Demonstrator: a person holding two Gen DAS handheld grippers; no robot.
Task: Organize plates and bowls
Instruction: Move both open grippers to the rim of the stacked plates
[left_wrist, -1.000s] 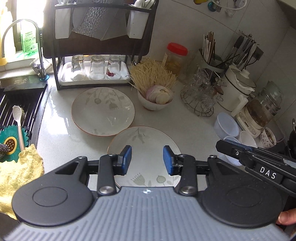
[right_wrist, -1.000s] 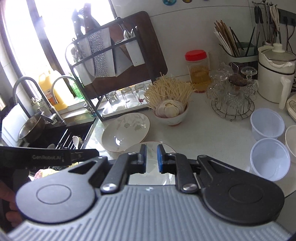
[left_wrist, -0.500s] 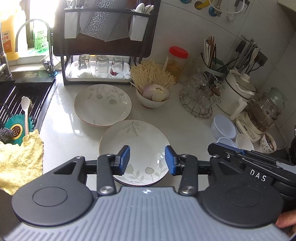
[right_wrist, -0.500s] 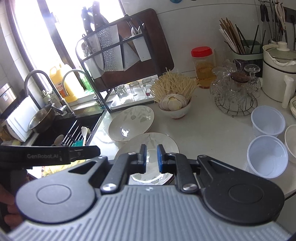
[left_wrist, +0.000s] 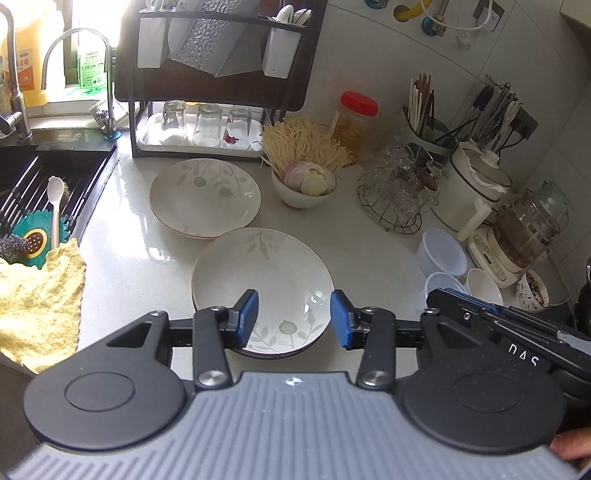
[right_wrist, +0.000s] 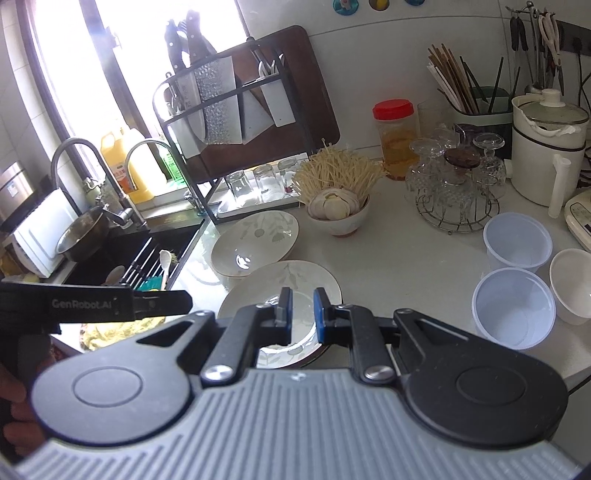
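Note:
Two cream plates with leaf prints lie on the white counter: a near plate (left_wrist: 262, 280) (right_wrist: 291, 277) and a far plate (left_wrist: 205, 197) (right_wrist: 255, 240) by the dish rack. My left gripper (left_wrist: 293, 319) hovers open over the near plate's front rim, with nothing touching its blue pads. My right gripper (right_wrist: 303, 314) is shut with only a thin gap and holds nothing; it hangs above the same plate. A ceramic bowl (left_wrist: 303, 192) (right_wrist: 338, 218) holds onion slices and dry noodles. A small white bowl (left_wrist: 484, 286) (right_wrist: 570, 280) sits at the right.
A black sink (left_wrist: 44, 177) with a spoon and a yellow cloth (left_wrist: 37, 295) lies left. The dish rack (left_wrist: 207, 110) with upturned glasses stands behind. At the right are a wire glass holder (left_wrist: 399, 195), two clear plastic tubs (right_wrist: 517, 243), a kettle and utensil holders.
Both grippers have drawn back from the counter, so the plates show further ahead. The left jaws have widened a little. The right jaws have stayed shut.

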